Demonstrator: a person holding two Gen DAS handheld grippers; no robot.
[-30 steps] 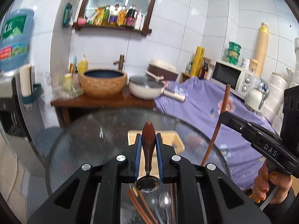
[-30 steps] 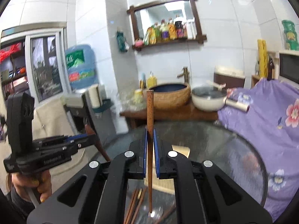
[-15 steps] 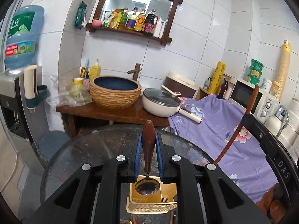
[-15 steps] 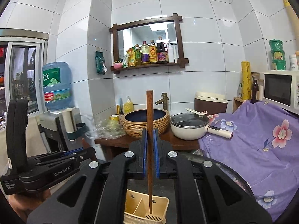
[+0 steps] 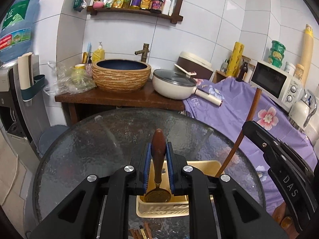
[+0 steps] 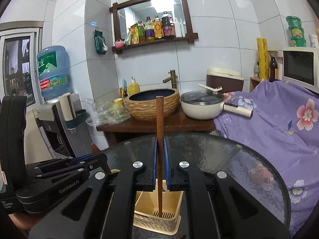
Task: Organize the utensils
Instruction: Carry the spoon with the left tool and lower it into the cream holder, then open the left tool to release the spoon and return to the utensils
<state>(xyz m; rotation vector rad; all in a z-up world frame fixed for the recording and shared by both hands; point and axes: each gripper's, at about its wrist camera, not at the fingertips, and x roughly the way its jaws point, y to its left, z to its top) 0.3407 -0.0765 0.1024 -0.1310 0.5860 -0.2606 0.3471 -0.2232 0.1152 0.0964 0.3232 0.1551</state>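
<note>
Round glass worktop (image 5: 83, 151) with a cream plastic utensil caddy (image 6: 173, 222) sitting near its front edge. Left gripper (image 5: 158, 167) is clamped on a spoon (image 5: 158, 155) with a dark wooden handle and brassy bowl, hanging bowl-down over the caddy. Right gripper (image 6: 160, 165) is pinched tight on a brown wooden chopstick (image 6: 160, 139), tip already down at the slotted floor. My worry: both tools crowd one small bin, so they could bump, or the light caddy tips if the spoon catches its rim.
</note>
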